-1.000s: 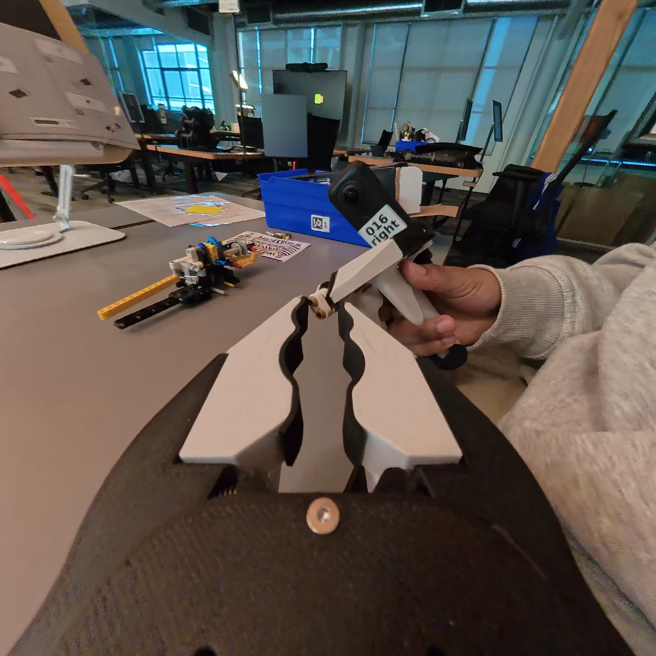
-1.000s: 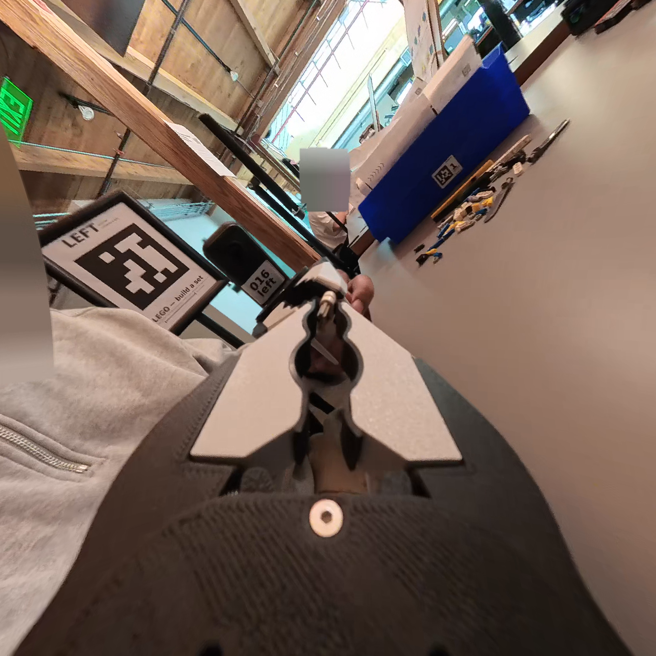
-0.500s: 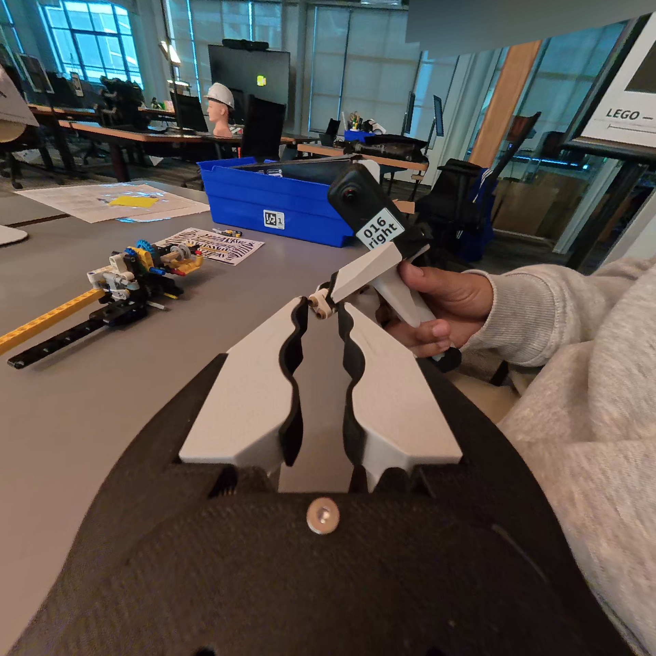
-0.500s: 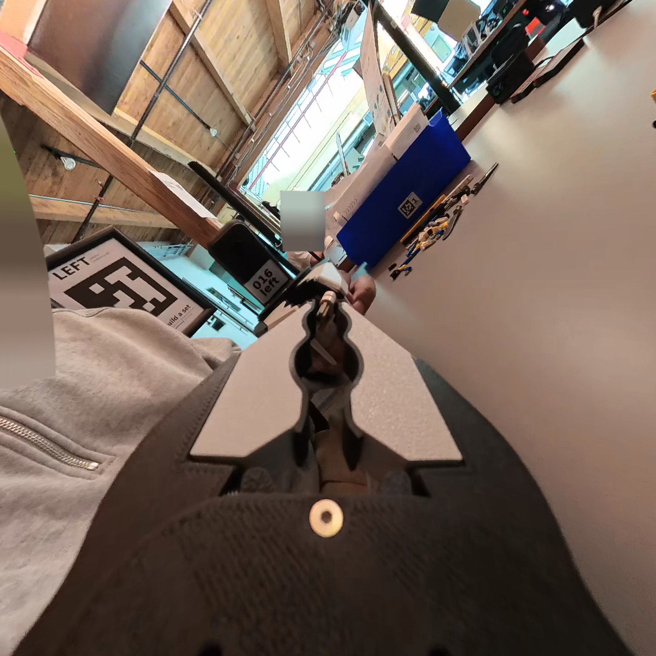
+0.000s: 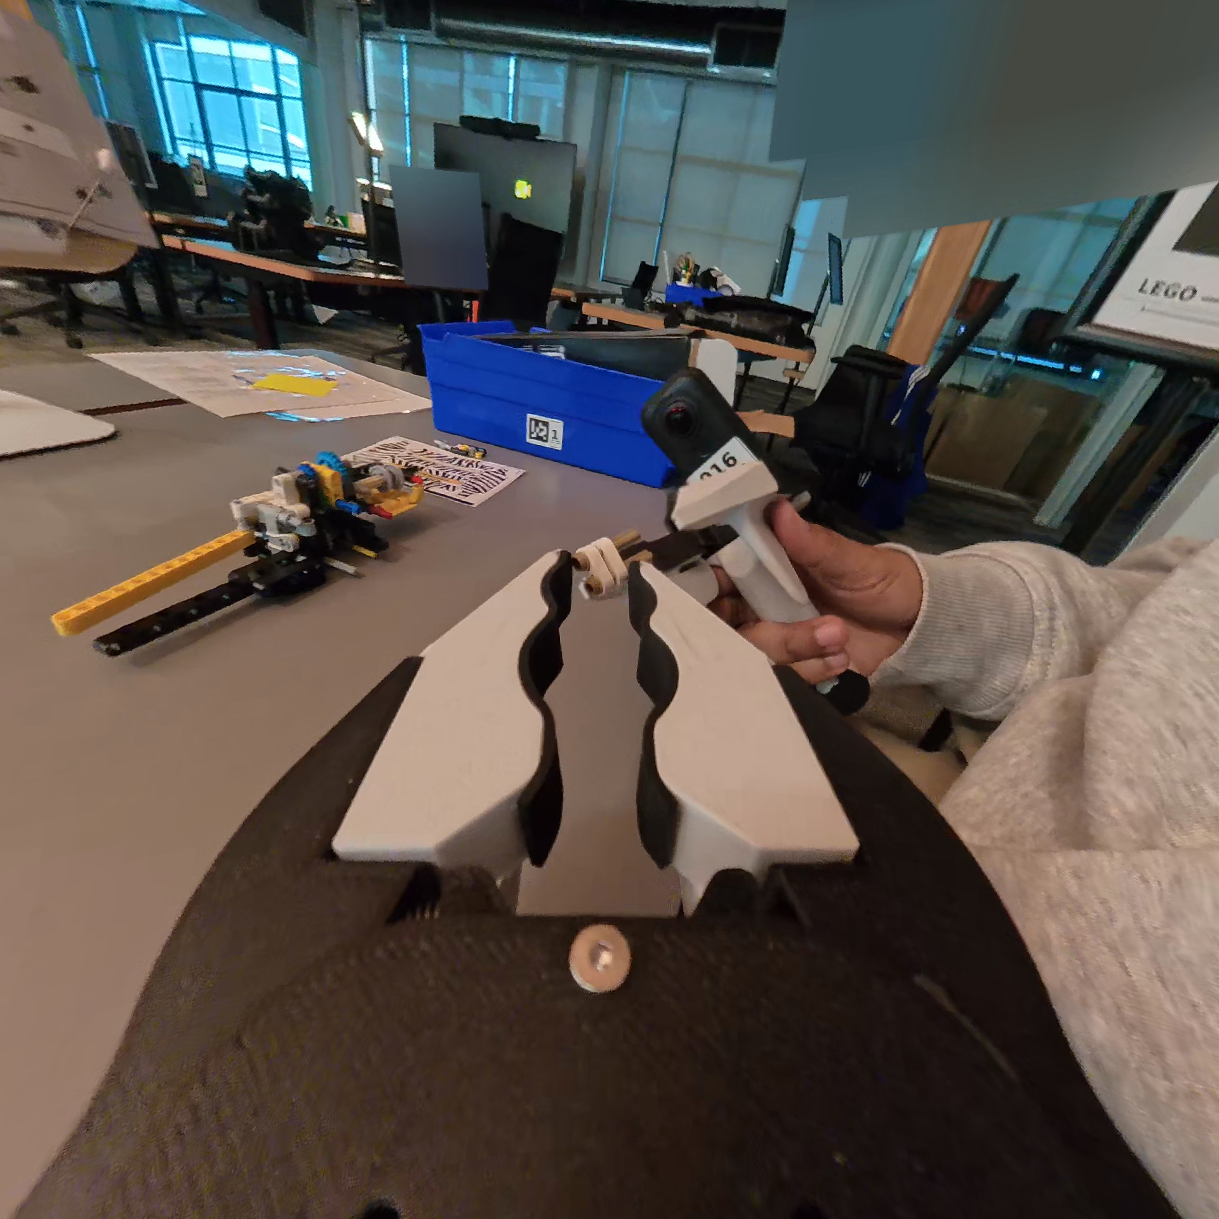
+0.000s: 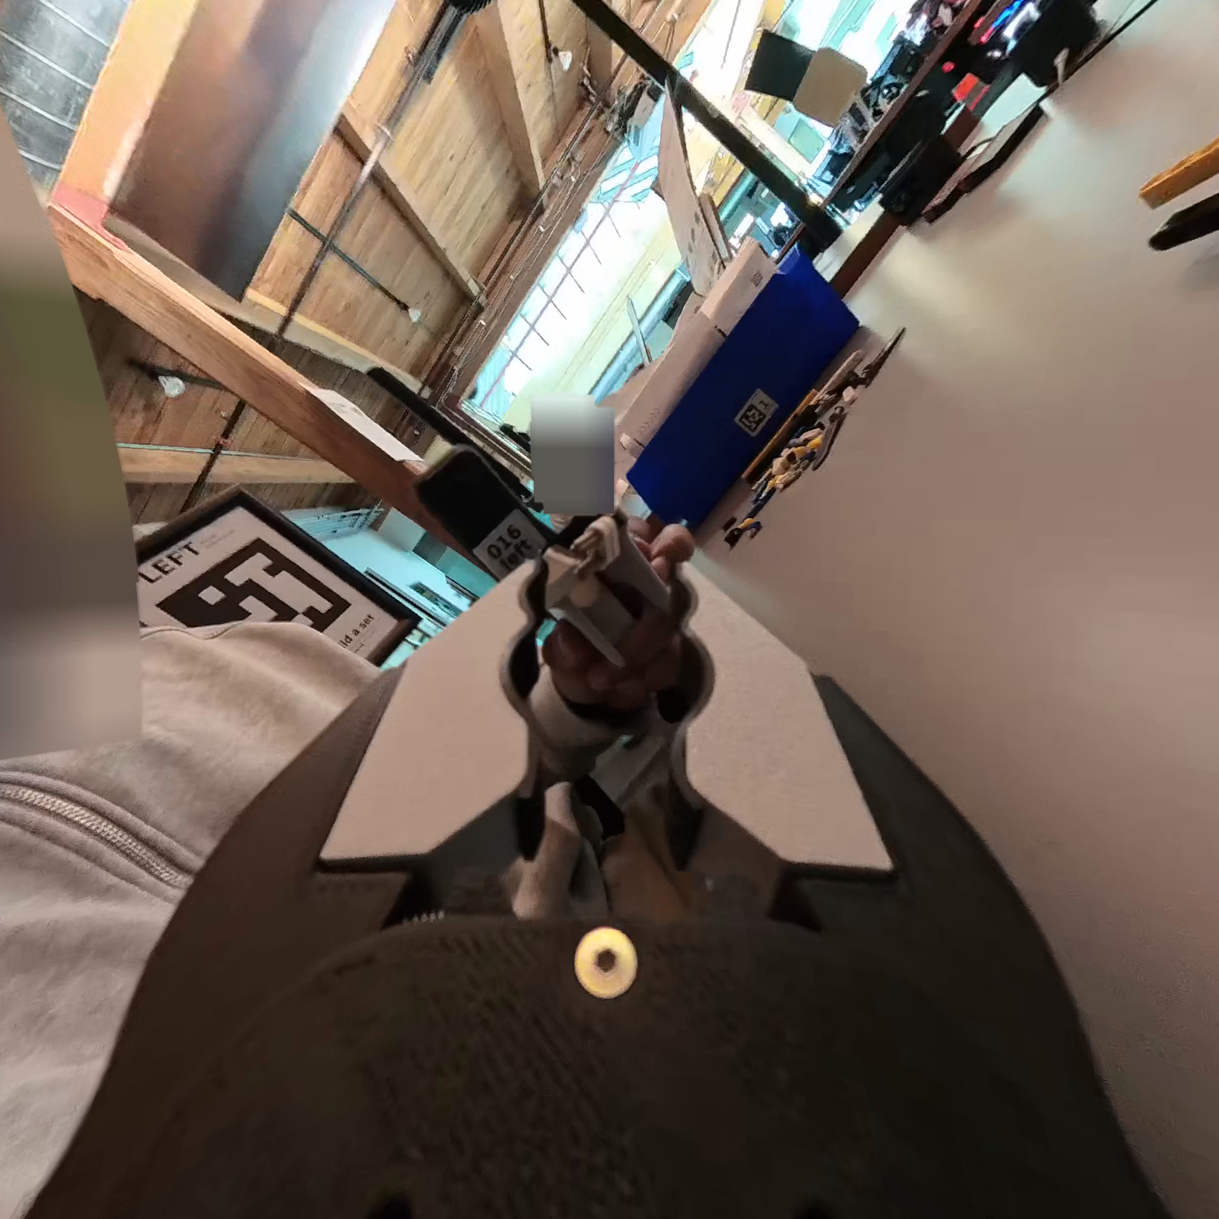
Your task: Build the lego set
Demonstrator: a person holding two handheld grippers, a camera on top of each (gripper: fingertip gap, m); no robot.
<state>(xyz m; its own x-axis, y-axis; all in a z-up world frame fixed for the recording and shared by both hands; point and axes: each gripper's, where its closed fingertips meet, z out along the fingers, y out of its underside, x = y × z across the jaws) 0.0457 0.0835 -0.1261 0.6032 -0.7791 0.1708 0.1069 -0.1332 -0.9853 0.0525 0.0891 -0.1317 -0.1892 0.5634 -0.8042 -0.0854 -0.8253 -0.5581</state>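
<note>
Part-built model (image 5: 277, 534) lying on tabletop (image 5: 198, 725), far left, untouched. Left gripper (image 5: 597, 574) jaws spread, empty, tips flanking small white connector with tan pegs (image 5: 603, 566). Right gripper (image 6: 607, 580) jaws parted in its own view; grip on connector cannot be confirmed. Judged early-to-middle: connector unattached, more parts remaining near blue bin (image 5: 547, 422).

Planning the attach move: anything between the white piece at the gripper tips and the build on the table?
Nothing visible: only bare table lies between the white piece and the build off to its left.
</note>
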